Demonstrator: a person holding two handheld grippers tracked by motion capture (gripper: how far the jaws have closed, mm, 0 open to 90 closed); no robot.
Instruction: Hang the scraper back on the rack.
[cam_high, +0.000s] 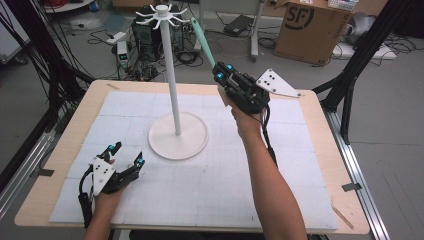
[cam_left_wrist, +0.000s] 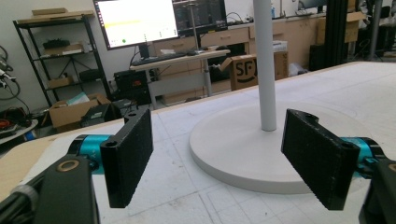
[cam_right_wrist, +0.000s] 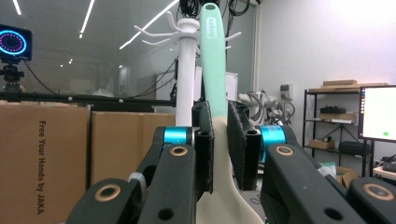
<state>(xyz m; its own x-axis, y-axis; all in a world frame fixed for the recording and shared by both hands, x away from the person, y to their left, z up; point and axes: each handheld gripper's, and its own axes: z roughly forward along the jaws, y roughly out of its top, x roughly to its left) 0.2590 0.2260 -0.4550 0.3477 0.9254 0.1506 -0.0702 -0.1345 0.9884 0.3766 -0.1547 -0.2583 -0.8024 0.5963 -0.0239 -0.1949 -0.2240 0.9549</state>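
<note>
A white rack (cam_high: 170, 65) with a round base (cam_high: 178, 136) and a ring of hooks (cam_high: 161, 16) at its top stands mid-table. My right gripper (cam_high: 221, 70) is raised to the right of the pole, shut on a mint-green and cream utensil (cam_high: 201, 36) whose handle points up toward the hooks. In the right gripper view the handle (cam_right_wrist: 214, 56) rises between the pads, next to the rack's top (cam_right_wrist: 186, 28). My left gripper (cam_high: 126, 156) rests low at the front left, open, with nothing between its pads (cam_left_wrist: 130, 154), facing the rack's base (cam_left_wrist: 243, 149).
The white mat (cam_high: 210, 175) covers the wooden table (cam_high: 65, 150). Beyond the far edge lie cables and electronics (cam_high: 145, 35) and a cardboard box (cam_high: 310, 27) on the floor. A black frame leg (cam_high: 355, 65) stands at the right.
</note>
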